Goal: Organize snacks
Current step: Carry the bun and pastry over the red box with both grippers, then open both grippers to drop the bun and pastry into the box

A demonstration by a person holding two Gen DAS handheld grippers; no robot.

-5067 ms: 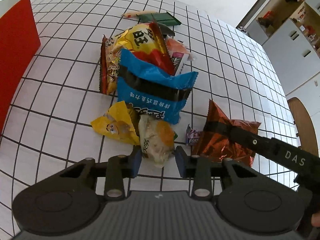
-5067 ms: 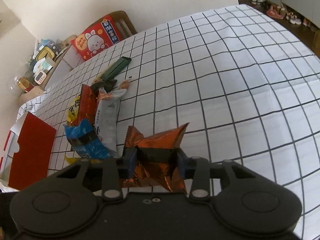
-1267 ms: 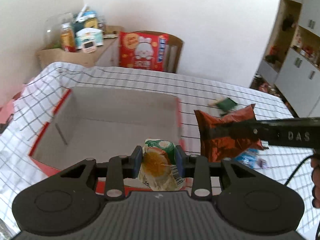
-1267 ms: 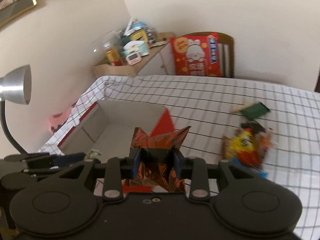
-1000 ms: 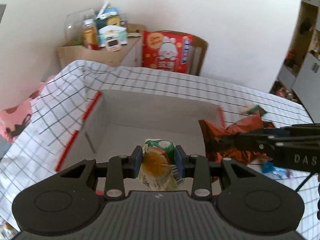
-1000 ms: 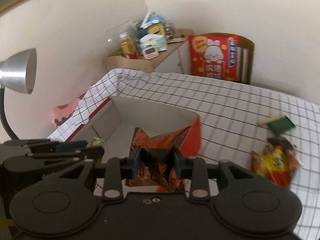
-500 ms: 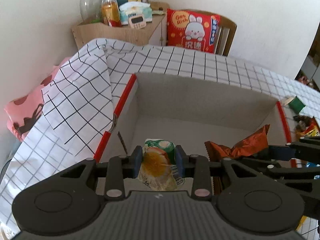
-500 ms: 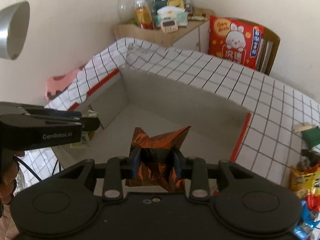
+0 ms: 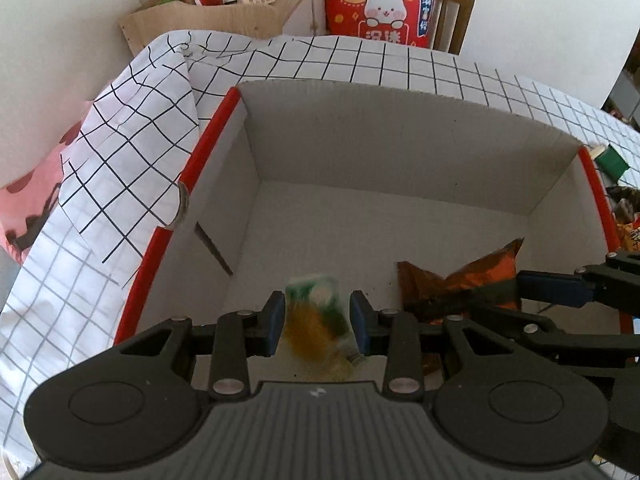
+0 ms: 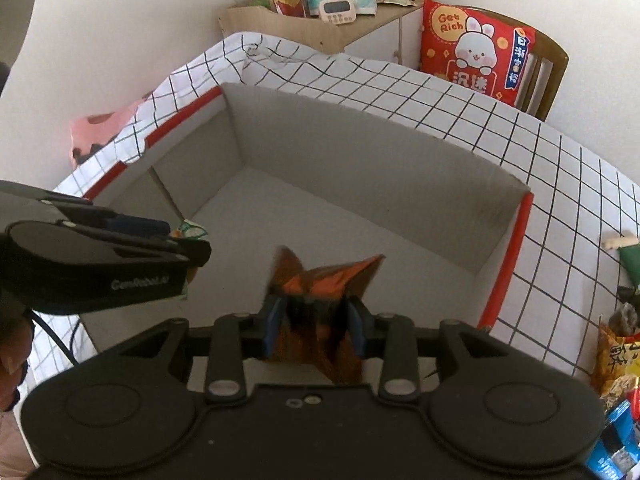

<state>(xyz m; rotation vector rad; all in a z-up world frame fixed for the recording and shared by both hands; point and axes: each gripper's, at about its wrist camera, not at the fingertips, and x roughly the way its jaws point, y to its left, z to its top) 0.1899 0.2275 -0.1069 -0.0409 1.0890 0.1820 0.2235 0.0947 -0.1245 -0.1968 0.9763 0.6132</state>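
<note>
A red cardboard box with grey inner walls lies open on the checked tablecloth, and both grippers hang over its floor. Between the pads of my left gripper a green and orange snack pack shows blurred, slipping down, with thin gaps beside it. My right gripper has its jaws opening, and the orange foil bag between them is blurred too. In the left wrist view the right gripper reaches in from the right with the foil bag low in the box. The left gripper enters the right wrist view from the left.
More snack bags and a green pack lie on the cloth right of the box. A chair with a red rabbit cushion and a wooden shelf of bottles stand behind. A hand shows at the left edge.
Both grippers have sunk toward the box floor and tipped further down. The snack pack and the foil bag, sharp before, are now blurred between the pads. The right jaws stand slightly wider.
</note>
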